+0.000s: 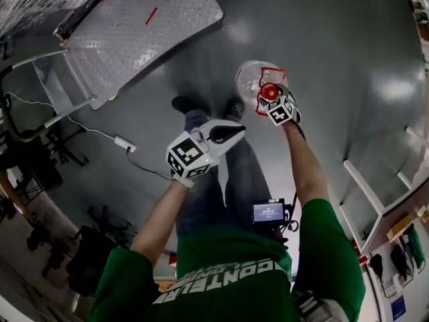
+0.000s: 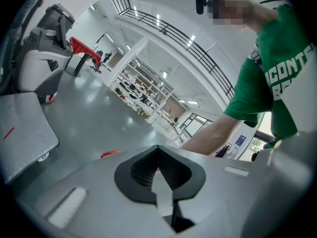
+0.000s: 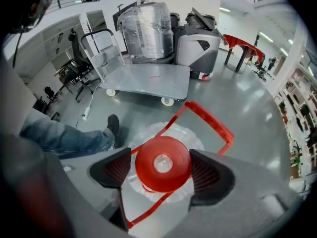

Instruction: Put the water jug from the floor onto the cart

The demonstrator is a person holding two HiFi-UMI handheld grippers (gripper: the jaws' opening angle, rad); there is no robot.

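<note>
The clear water jug [image 1: 249, 78] stands on the grey floor just ahead of the person's feet. It has a red cap [image 3: 163, 163] and a thin red carry handle [image 3: 212, 121] lying over to one side. My right gripper [image 3: 163, 170] points steeply down over the jug, open, with the cap between its two pads; in the head view this gripper [image 1: 271, 99] covers the jug's near side. My left gripper [image 1: 231, 134] hangs at mid-height above the person's legs, shut and holding nothing [image 2: 157, 170]. The flat metal cart [image 1: 134, 32] sits to the far left of the jug, its deck [image 3: 143, 81] bare.
A wrapped drum [image 3: 146, 31] and a grey machine [image 3: 198, 46] stand behind the cart. A white cable with a plug block [image 1: 125, 142] lies on the floor left of the feet. White shelving [image 1: 375, 200] lines the right side. A red table [image 3: 242, 42] stands farther off.
</note>
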